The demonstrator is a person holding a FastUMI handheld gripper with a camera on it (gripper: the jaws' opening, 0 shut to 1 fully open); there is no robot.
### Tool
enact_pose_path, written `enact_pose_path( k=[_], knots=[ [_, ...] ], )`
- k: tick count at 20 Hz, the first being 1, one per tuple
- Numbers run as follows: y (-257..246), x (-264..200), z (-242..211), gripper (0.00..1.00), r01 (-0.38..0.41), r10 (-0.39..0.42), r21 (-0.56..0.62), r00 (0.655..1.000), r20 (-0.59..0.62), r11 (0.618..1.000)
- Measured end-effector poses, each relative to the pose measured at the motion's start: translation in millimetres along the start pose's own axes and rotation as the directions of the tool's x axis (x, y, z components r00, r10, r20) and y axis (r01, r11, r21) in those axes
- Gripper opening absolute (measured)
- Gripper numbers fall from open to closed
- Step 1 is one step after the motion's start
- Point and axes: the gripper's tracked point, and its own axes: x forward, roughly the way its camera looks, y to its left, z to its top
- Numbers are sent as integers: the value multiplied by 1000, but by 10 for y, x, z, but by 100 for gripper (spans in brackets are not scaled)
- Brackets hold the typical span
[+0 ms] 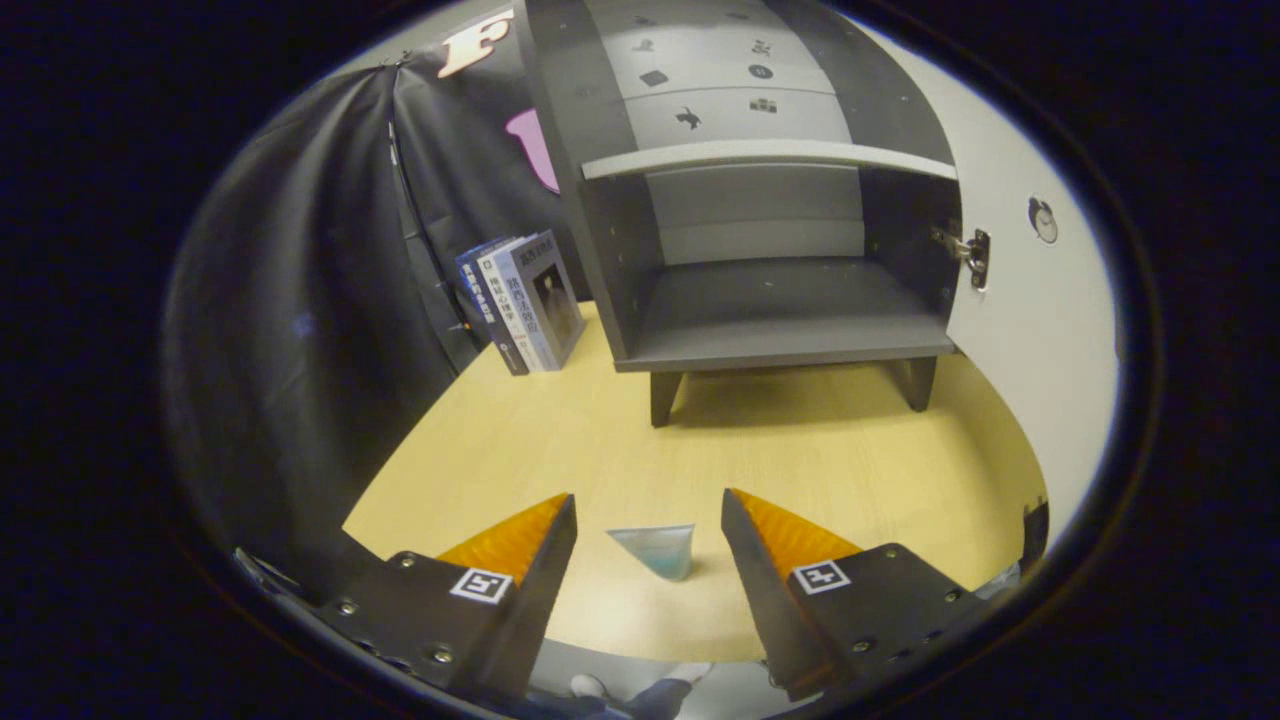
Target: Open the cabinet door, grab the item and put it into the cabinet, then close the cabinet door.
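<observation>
Dark grey wooden cabinet (760, 250) beyond the tongs (648, 510) stands open; small translucent teal cup (660, 550) between the spread, empty tongs awaits grasping

books (525, 300): upright stack leaning by the cabinet's left side, on the table
table (560, 440): pale wood top

Even overhead light, soft shadow under the cabinet (760, 300), heavy fisheye bending at edges, sharp centre.
</observation>
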Motion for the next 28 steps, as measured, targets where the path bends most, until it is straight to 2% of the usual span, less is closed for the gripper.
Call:
enact_pose_path(
  k=[3, 8, 10, 15, 20, 28],
  knots=[
    [26, 166, -197, 87, 4, -4, -19, 999, -37, 1000],
    [-47, 356, -449, 81, 41, -42, -26, 997, -62, 999],
    [-28, 371, -438, 57, 35, -36, -27, 998, -42, 999],
    [-31, 243, -297, 54, 30, -30, -3, 999, -15, 1000],
    [-72, -172, 342, 54, 42, -40, -20, 997, 63, 999],
    [-171, -896, 1860, 54, 97, -79, -60, 963, 258, 993]
  ],
)
